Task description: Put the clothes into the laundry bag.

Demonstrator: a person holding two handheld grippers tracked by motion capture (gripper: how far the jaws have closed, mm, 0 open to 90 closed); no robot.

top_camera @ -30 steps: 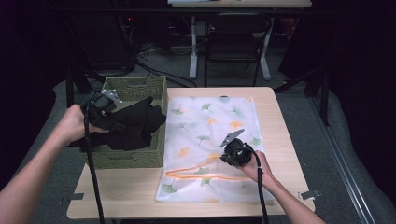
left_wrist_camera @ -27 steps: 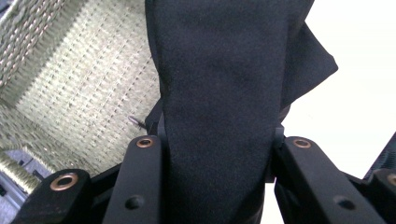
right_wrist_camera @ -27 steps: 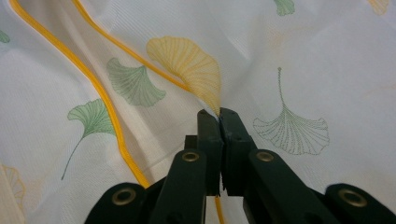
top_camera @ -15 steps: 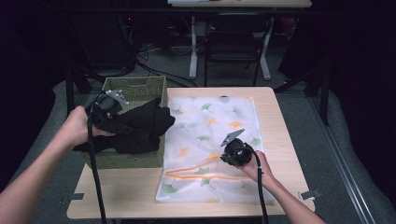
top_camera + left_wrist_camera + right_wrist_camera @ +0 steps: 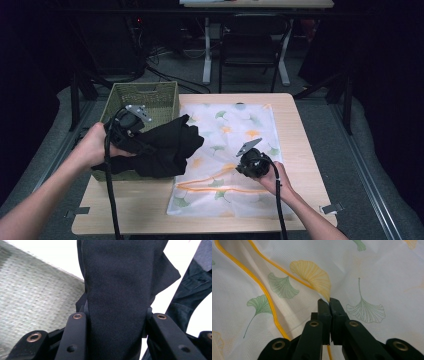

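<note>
A black garment (image 5: 167, 147) hangs bunched over the front of a green woven basket (image 5: 150, 95). Its right end reaches over the left edge of a white bag (image 5: 235, 125) printed with ginkgo leaves. My left gripper (image 5: 142, 142) is shut on that garment; in the left gripper view the dark cloth (image 5: 117, 277) fills the gap between the jaws of the left gripper (image 5: 117, 313). My right gripper (image 5: 241, 167) rests low on the bag near its yellow-trimmed opening (image 5: 215, 187). In the right gripper view the right gripper (image 5: 329, 301) pinches a fold of the white fabric (image 5: 374, 272).
The basket and the bag lie side by side on a light wooden table (image 5: 295, 125). A dark chair (image 5: 250, 45) and table legs stand beyond the far edge. Cables trail from both grippers toward the near edge.
My left gripper has carried the black garment to the right, from above the basket toward the bag. The right gripper has stayed put on the bag.
</note>
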